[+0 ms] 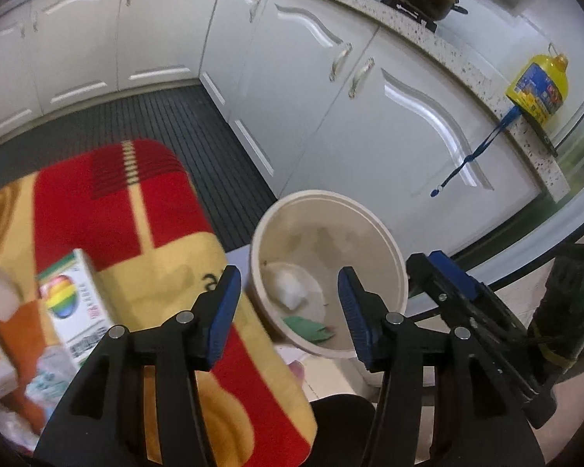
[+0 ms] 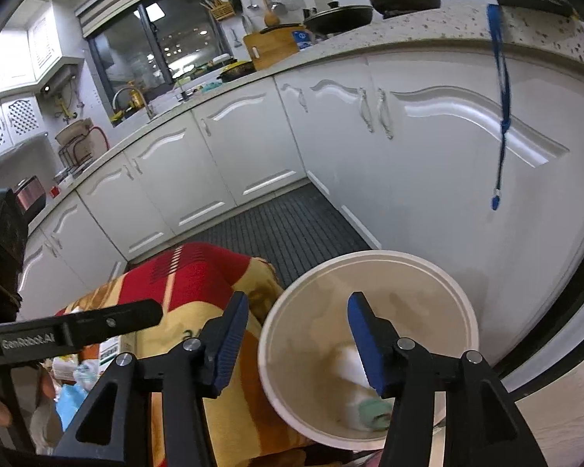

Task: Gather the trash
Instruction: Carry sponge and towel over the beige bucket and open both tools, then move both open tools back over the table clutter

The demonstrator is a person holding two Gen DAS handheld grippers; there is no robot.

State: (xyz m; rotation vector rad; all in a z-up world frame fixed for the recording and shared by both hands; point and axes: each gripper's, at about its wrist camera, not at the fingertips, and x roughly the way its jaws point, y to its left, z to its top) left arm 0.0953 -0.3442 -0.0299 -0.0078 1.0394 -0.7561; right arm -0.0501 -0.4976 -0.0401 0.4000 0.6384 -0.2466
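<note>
both jaws spread, empty; white bin (image 1: 385, 233) at 1 o'clock holds blurred scraps; blanketed surface (image 1: 144, 210) at 10; white kitchen cabinets (image 1: 311, 89) behind.

Both wrist cams angled down, close, sharing bin (image 1: 389, 241) (image 2: 463, 299)

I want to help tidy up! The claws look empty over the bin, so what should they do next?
Probably swing the left gripper to the milk carton on the red and yellow blanket. Both grippers are open and empty, white and green scraps already lie in the bin, and that carton sits nearest.
</note>
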